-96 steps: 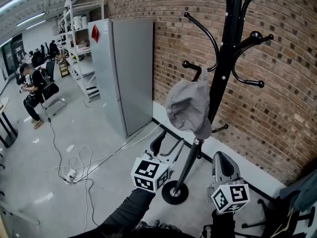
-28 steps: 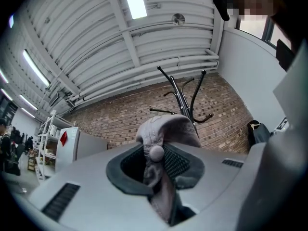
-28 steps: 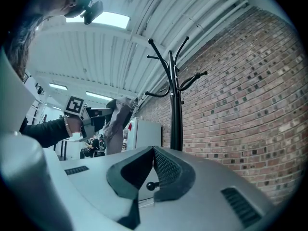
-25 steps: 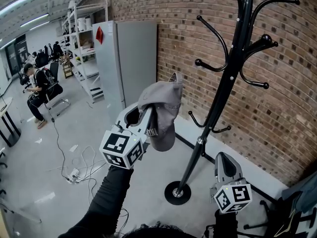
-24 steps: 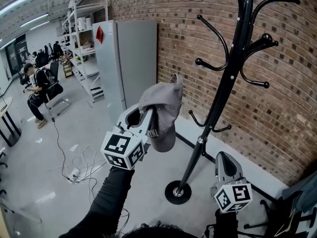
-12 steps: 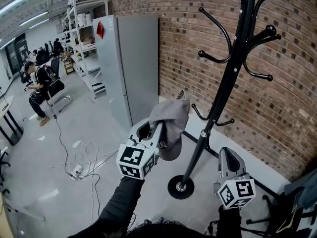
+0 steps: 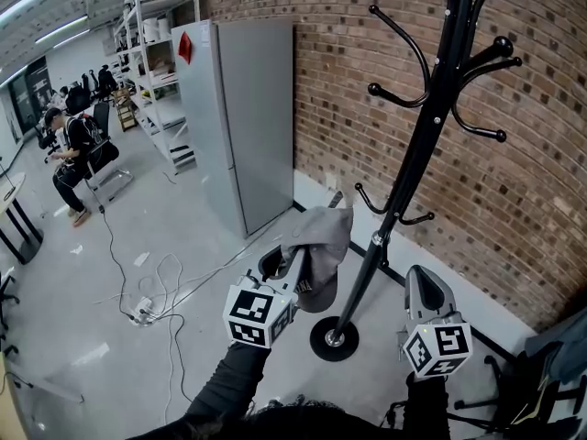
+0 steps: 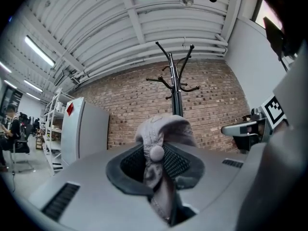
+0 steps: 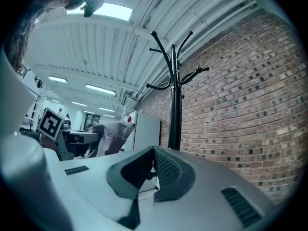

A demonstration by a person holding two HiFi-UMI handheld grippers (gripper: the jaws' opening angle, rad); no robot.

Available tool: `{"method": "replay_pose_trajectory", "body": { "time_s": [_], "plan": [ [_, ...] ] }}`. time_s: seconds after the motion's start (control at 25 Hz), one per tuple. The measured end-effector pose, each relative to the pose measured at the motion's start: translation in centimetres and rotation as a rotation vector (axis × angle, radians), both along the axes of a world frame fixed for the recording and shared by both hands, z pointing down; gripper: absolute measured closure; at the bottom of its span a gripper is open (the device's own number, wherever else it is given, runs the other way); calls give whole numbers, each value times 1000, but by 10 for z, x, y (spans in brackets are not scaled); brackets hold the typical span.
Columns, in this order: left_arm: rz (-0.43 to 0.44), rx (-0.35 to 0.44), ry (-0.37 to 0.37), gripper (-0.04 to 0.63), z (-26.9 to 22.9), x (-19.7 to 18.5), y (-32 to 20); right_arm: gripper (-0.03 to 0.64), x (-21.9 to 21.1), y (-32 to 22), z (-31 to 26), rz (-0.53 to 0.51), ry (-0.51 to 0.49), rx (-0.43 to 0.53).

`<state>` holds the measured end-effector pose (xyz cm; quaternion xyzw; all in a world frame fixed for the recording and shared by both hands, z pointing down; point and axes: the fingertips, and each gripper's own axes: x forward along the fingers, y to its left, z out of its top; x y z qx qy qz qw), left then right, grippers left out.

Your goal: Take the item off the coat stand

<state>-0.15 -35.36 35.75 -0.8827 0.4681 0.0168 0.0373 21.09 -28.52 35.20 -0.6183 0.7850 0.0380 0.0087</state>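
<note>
Left gripper (image 7: 292,266): your fingers (image 8: 131,166) are pinched narrow on a fold of the grey cap (image 7: 318,246). The cap hangs off them, clear of the coat stand (image 7: 415,177) but near its pole.

Right gripper (image 7: 425,287): fingers together, empty.

Risk: you grip only thin fabric, so a jerk could slip the cap onto the floor (image 7: 138,337). Swing it toward the pole and it may snag a lower hook (image 7: 371,207).

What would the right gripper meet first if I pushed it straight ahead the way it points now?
Most likely the coat stand: its pole rises just right of the line of the right gripper, though depth is hard to judge. If it slips past, the brick wall behind comes next.
</note>
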Motion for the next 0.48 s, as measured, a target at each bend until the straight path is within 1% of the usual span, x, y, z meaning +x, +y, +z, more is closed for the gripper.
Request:
{"method": "replay_pose_trajectory", "body": {
  "time_s": [0.12, 0.36, 0.48],
  "plan": [
    [-4, -13, -12, 517, 6, 2, 3, 607, -1, -2, -1, -1, -7, -1],
    [-17, -17, 2, 516, 8, 1, 4, 607, -4, -4, 0, -1, 14, 1],
    [-10, -26, 9, 517, 8, 2, 6, 607, -5, -3, 0, 4, 10, 1]
  ]
}}
